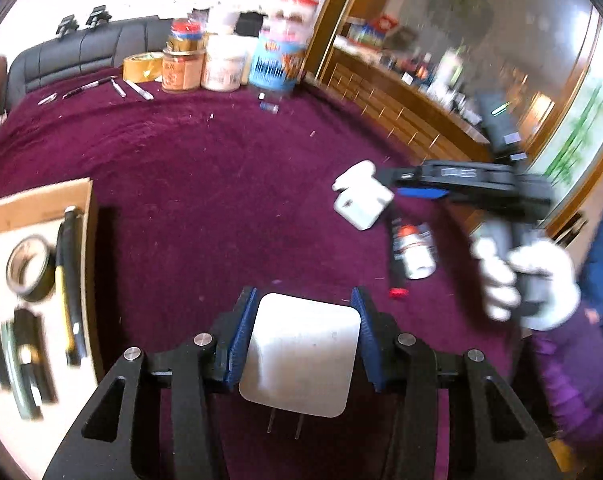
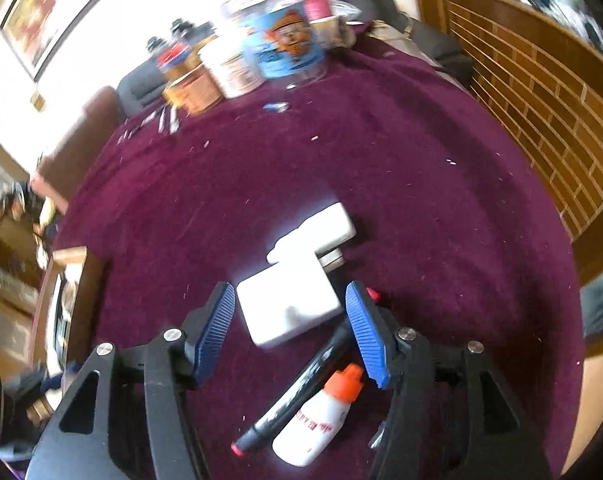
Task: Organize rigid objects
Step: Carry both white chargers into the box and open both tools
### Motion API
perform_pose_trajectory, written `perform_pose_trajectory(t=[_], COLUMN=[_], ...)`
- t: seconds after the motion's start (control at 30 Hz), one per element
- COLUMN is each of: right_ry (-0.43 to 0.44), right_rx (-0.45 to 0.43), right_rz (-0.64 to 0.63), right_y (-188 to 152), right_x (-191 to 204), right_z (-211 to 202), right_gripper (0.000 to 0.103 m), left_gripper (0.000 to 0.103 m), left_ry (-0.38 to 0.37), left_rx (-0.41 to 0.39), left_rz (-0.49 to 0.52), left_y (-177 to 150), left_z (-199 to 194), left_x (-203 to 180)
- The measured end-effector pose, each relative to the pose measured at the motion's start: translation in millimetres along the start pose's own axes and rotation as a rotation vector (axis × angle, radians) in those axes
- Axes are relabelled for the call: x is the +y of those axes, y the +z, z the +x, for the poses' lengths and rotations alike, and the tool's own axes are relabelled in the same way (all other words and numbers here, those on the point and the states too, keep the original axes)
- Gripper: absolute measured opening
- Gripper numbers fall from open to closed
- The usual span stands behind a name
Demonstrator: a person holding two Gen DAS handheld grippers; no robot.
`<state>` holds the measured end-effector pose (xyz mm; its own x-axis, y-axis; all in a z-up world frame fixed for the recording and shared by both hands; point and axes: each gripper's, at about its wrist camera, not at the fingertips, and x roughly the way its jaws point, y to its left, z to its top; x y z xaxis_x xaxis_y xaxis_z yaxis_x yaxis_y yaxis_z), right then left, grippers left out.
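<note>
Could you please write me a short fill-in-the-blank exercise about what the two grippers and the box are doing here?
1. The left gripper is shut on a white ____ with two metal prongs.
2. The cloth covering the table is ____ in colour.
3. The cardboard box holds a roll of ____.
4. The right gripper hangs with jaws ____ over a white adapter.

Answers: charger; purple; tape; open

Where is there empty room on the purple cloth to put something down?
The widest bare patch of purple cloth lies mid-table, between the jars at the far edge, the cardboard tray on the left, and the white chargers. It is crowded around the chargers, where a marker and small bottle lie, and inside the tray.
</note>
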<state>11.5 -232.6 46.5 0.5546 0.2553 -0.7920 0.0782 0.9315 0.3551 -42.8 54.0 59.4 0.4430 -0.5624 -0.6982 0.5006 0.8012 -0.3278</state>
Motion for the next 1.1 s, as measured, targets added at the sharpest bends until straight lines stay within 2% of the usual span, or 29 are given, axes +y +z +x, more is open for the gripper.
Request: perform_pose_trajectory(t=[0.1, 0.2, 0.33, 0.43, 0.47, 0.5, 0.57, 0.7, 0.73, 0.8, 0.97, 1.1], right_ry=[-0.018, 0.002, -0.050, -0.123, -0.146, -0.189, -0.212, -0.157, -0.125, -0.070, 0.043, 0.134], right_rx=[0.004, 0.040, 0.100, 0.097, 0.099, 0.093, 0.090, 0.070, 0.063, 0.052, 0.025, 0.035], right_rz=[0.050, 0.109, 0.129, 0.098, 0.084, 0.066, 0.037, 0.024, 0.023, 0.015, -0.074, -0.129], right_y=[11, 23, 36, 45, 47, 47, 47, 38, 35, 29, 10, -7], right_x=[-10, -14, -8, 3, 7, 11, 17, 27, 31, 41, 89, 124], right_z=[7, 22, 50, 64, 68, 69, 71, 58, 50, 37, 2, -11], right_gripper=[0.057, 0.057, 0.057, 0.056, 0.048, 0.034, 0.034, 0.031, 0.027, 0.026, 0.024, 0.024], left_gripper=[0.042, 0.042, 0.042, 0.042, 0.042, 0.042, 0.042, 0.042, 0.042, 0.042, 0.042, 0.042], left_ry=[-0.042, -0.063, -0.036, -0.003, 0.011, 0.024, 0.061, 0.120, 0.135, 0.159, 0.192, 0.233], left_rx=[-0.048, -0.072, -0.106, -0.137, -0.146, -0.153, -0.169, -0.172, -0.167, -0.155, -0.091, -0.050], left_rz=[-0.040, -0.069, -0.107, -0.158, -0.182, -0.200, -0.242, -0.335, -0.355, -0.391, -0.494, -0.514], left_y=[-7, -15, -24, -31, -34, -37, -44, -62, -65, -73, -89, -97], left_z=[-26, -43, -63, -81, -89, -94, -105, -116, -117, -117, -105, -96], left_x=[5, 9, 23, 42, 51, 58, 75, 108, 114, 128, 156, 162])
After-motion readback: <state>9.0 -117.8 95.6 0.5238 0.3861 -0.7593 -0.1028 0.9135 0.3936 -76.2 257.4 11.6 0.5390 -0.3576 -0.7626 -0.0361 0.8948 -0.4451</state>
